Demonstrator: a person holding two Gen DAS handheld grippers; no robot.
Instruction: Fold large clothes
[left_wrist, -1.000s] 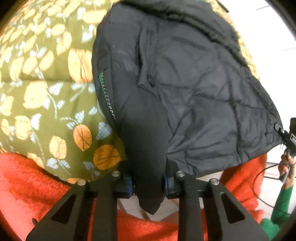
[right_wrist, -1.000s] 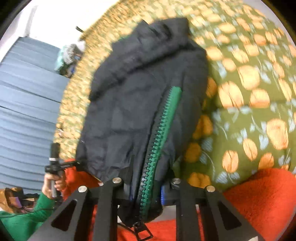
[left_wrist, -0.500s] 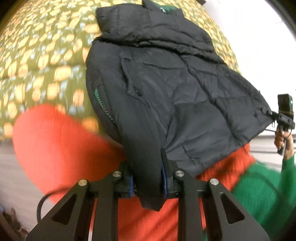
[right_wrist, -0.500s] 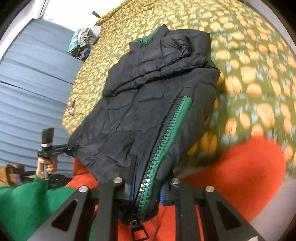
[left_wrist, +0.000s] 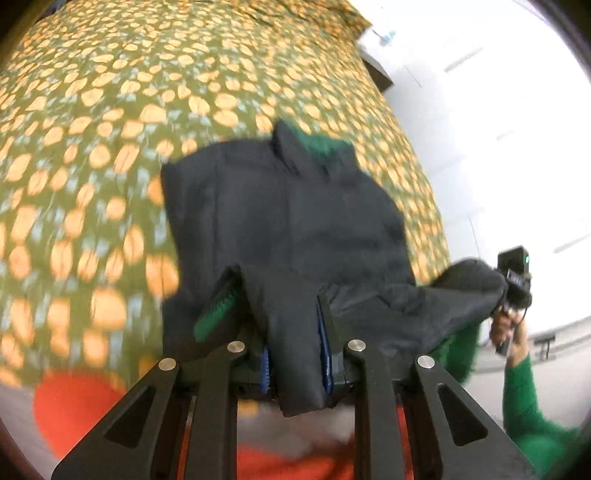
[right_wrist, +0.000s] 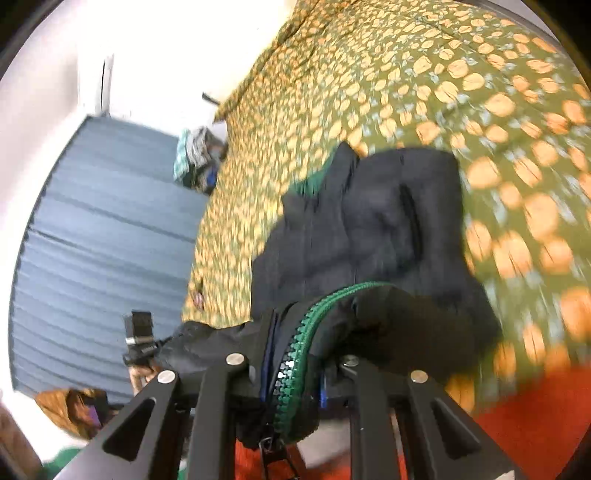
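Observation:
A black puffer jacket with a green zipper and green collar lining lies on the bed, its hem end lifted and curling back over its body. My left gripper is shut on one hem corner. My right gripper is shut on the other hem corner, by the green zipper. The jacket also shows in the right wrist view. The right gripper shows in the left wrist view, and the left gripper in the right wrist view, each holding its corner.
The bed carries an olive cover with orange leaf print. An orange-red blanket lies at the near edge. A blue curtain and a pile of items stand beside the bed. A white wall is on the other side.
Both grippers have lifted the hem higher and carried it toward the collar. The jacket's lower part now bends over its upper part, and more of the bed shows.

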